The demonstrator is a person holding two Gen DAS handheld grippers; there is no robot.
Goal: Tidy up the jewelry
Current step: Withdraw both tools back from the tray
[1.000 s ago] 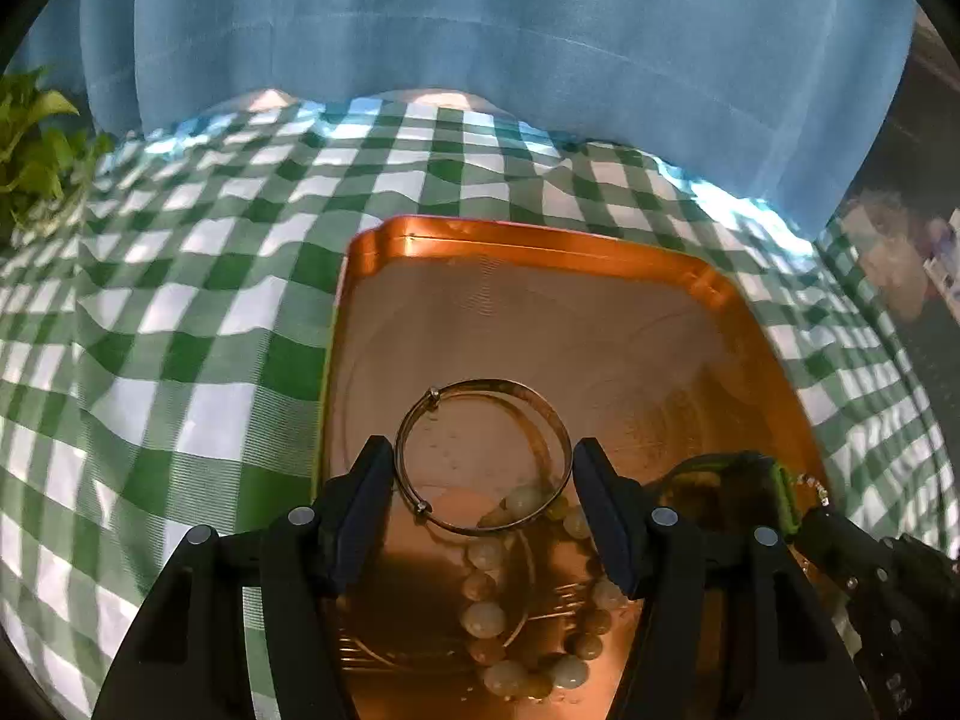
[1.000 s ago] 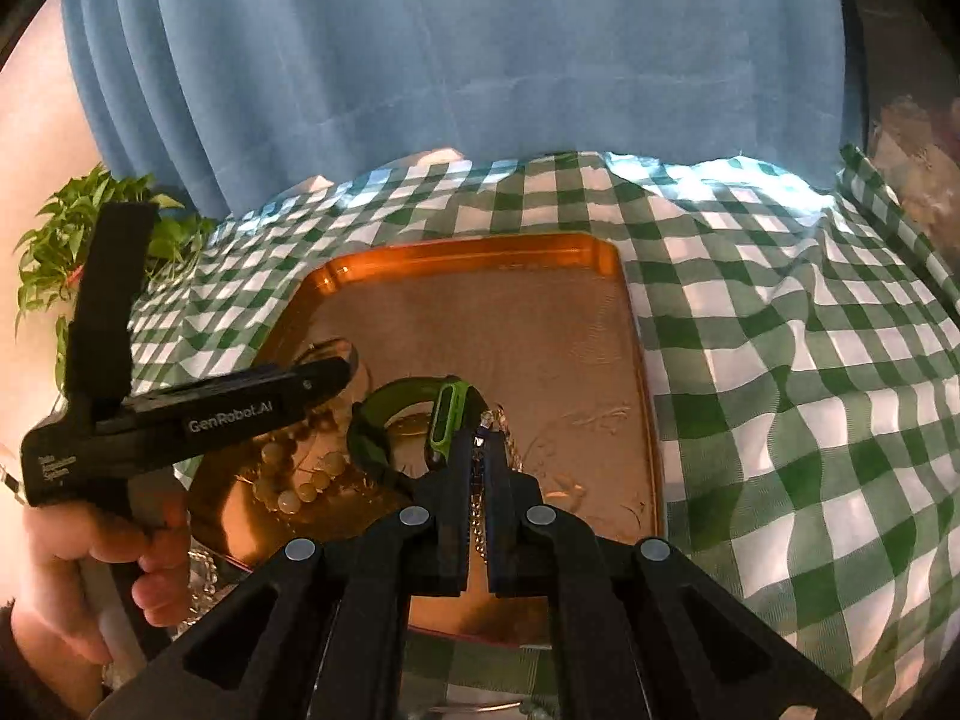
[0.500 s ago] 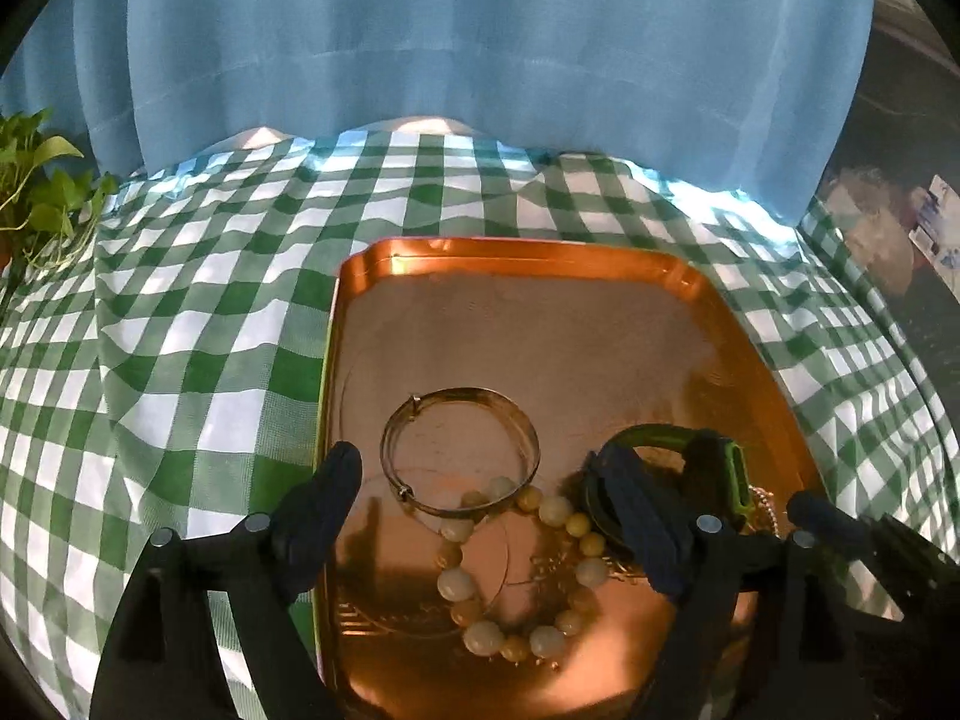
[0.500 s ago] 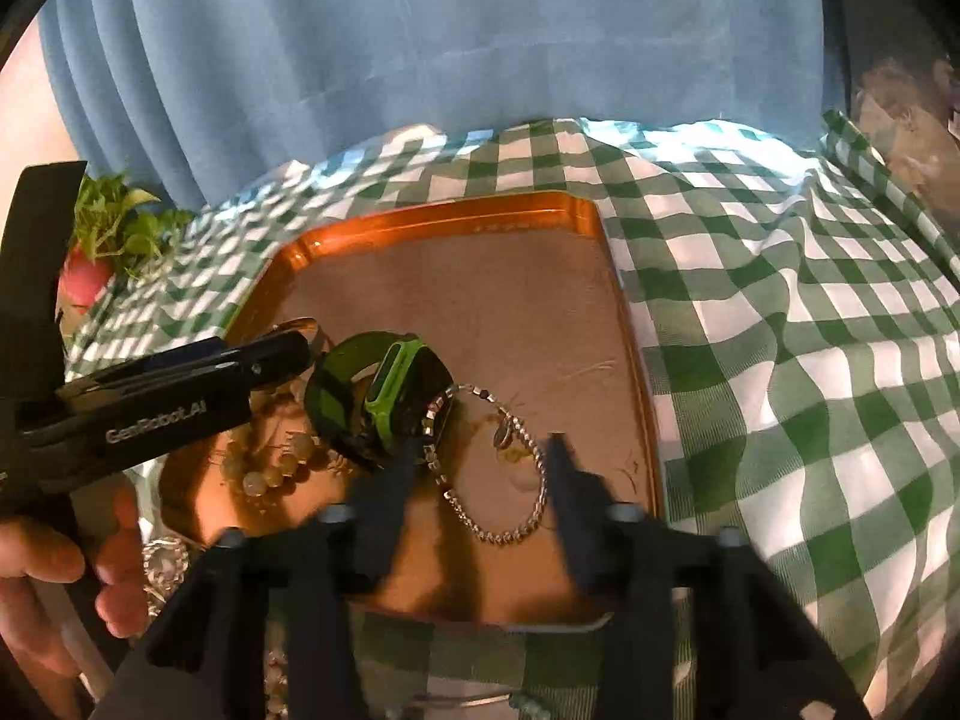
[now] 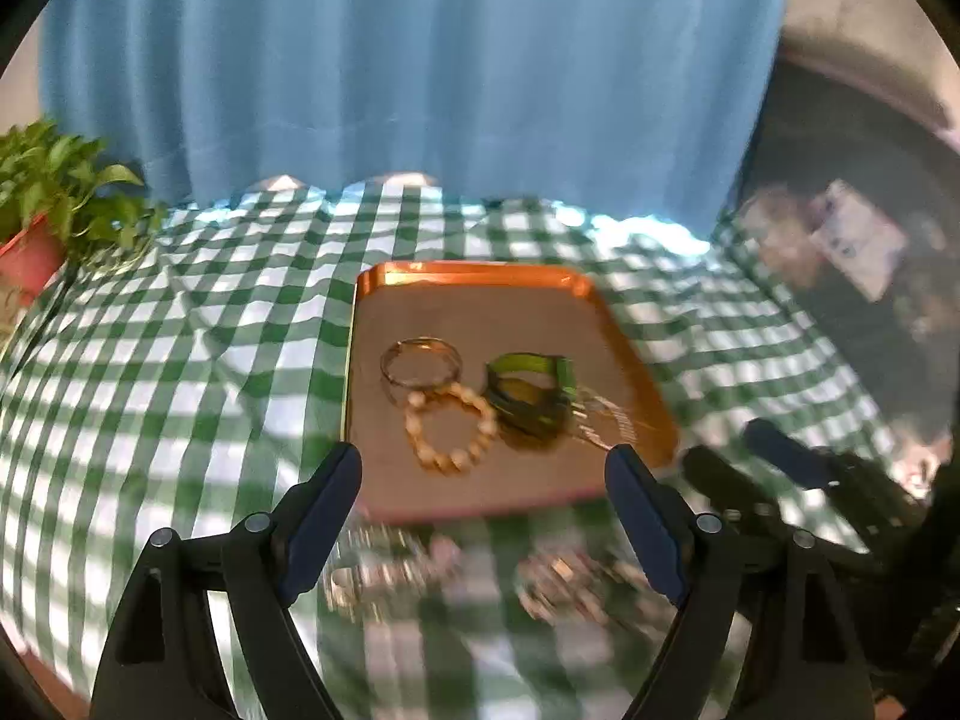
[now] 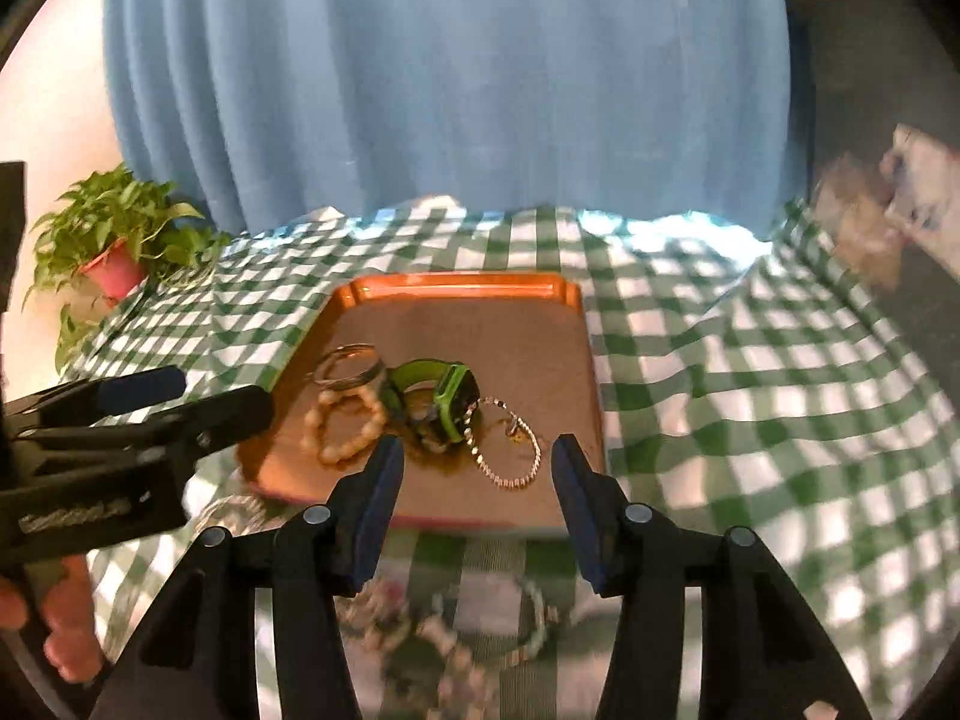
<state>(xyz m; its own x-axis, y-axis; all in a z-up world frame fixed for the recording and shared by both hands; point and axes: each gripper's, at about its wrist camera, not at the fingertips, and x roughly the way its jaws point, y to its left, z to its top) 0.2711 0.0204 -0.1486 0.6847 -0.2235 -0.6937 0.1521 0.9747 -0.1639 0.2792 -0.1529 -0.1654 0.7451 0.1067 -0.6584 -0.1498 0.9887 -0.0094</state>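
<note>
We cannot make out the loose jewelry (image 5: 396,570) on the checked cloth (image 5: 150,372) in front of the copper tray (image 5: 468,273): in the left wrist view it smears into pale glints, and in the right wrist view a second heap (image 6: 456,642) blurs just as badly, partly hidden behind the right gripper (image 6: 477,480) fingers. The lettering on the left gripper (image 6: 180,405) is unreadable. The person's hand (image 6: 54,630) is cut off at the left edge. Shelf clutter (image 5: 840,240) at far right stays indistinct

On the tray (image 6: 564,360): bangle (image 6: 348,363) leftmost, bead bracelet (image 6: 345,426) just before it, watch (image 6: 441,399) centre, chain (image 6: 510,456) right — loose jewellery (image 6: 456,630) before the tray, on the tablecloth (image 6: 750,372).
</note>
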